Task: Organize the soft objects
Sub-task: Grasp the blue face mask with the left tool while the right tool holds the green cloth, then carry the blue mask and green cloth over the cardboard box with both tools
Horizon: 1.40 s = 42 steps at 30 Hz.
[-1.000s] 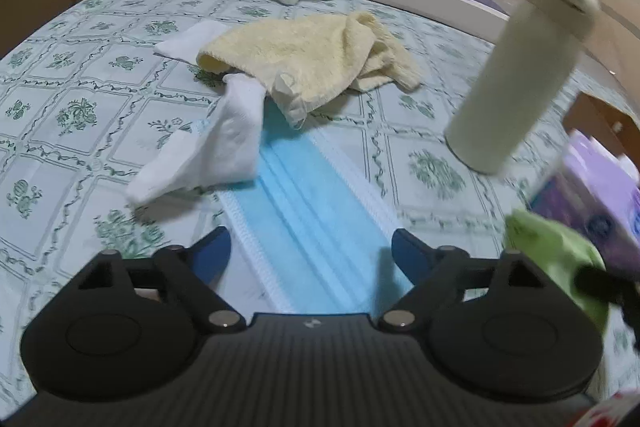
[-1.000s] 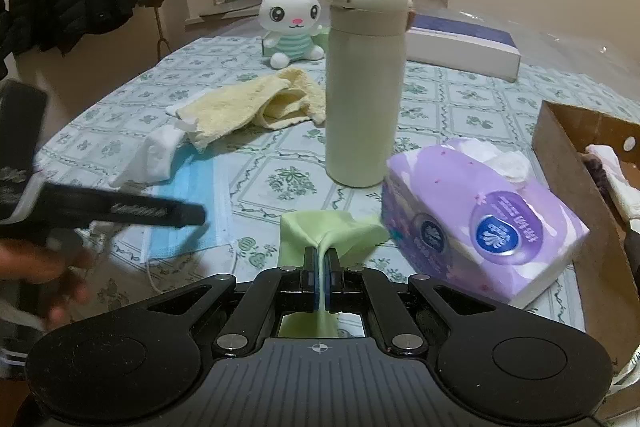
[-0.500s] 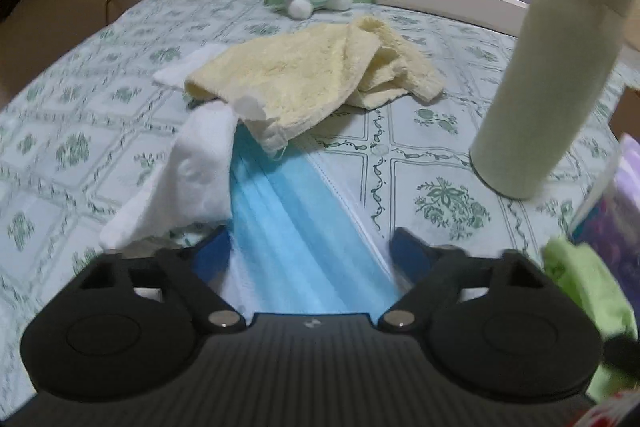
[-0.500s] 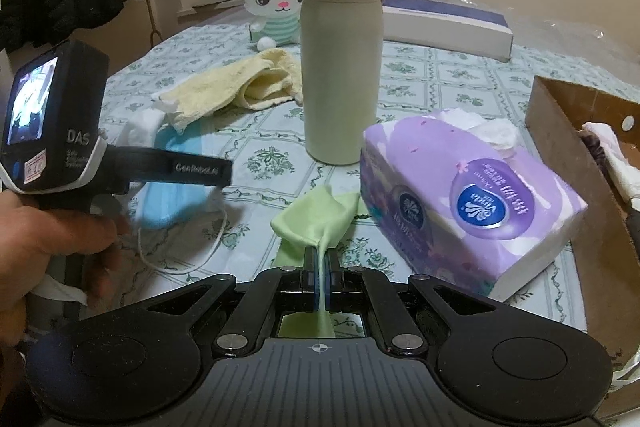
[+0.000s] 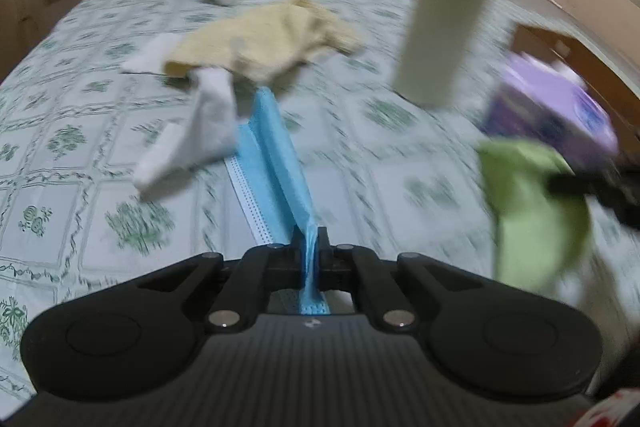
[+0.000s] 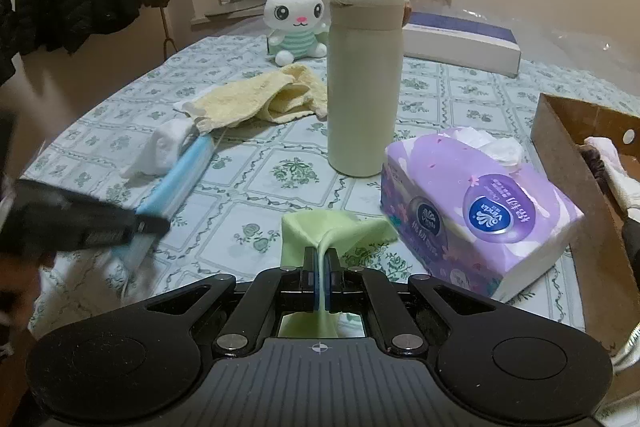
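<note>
My left gripper (image 5: 310, 241) is shut on the near edge of a blue face mask (image 5: 276, 151), pulled up in a ridge from the table; in the right wrist view the mask (image 6: 180, 175) runs to the left gripper at far left. My right gripper (image 6: 320, 259) is shut on a light green cloth (image 6: 320, 227), which also shows at the right of the left wrist view (image 5: 532, 211). A white sock (image 5: 200, 131) and a yellow towel (image 5: 264, 43) lie beyond the mask. A white plush rabbit (image 6: 298, 19) sits at the far side.
A tall cream bottle (image 6: 364, 79) stands mid-table. A purple tissue pack (image 6: 476, 211) lies right of the green cloth. A cardboard box (image 6: 568, 163) with cloth items stands at the right edge. A white and blue flat box (image 6: 460, 43) lies at the back.
My left gripper has shut on the blue mask and pulled its edge up. The right gripper has kept hold of the green cloth and shifted a little.
</note>
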Each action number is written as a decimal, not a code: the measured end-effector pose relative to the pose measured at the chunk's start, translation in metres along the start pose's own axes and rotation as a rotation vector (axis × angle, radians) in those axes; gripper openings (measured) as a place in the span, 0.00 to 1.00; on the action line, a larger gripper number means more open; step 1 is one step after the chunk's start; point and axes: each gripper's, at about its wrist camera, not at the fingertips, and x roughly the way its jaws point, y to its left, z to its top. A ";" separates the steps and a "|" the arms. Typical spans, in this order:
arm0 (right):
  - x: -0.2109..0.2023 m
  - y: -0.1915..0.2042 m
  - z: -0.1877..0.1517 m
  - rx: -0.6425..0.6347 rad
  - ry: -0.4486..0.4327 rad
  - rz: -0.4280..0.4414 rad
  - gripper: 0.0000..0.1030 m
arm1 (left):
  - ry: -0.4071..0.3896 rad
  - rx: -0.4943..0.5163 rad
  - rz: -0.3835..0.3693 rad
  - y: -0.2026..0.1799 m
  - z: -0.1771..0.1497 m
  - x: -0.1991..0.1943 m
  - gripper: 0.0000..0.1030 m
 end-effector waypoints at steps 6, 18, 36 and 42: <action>-0.013 0.007 -0.003 -0.007 -0.003 -0.002 0.02 | 0.000 0.025 0.030 0.001 -0.015 -0.021 0.13; -0.010 0.008 -0.004 0.003 0.006 -0.005 0.02 | -0.009 0.032 0.152 0.011 0.009 0.013 0.59; 0.002 0.006 -0.003 0.009 0.019 -0.004 0.02 | 0.071 0.142 -0.062 0.007 0.012 0.020 0.85; 0.001 0.004 -0.003 0.013 0.017 -0.014 0.02 | 0.052 0.178 -0.142 -0.001 0.014 0.014 0.86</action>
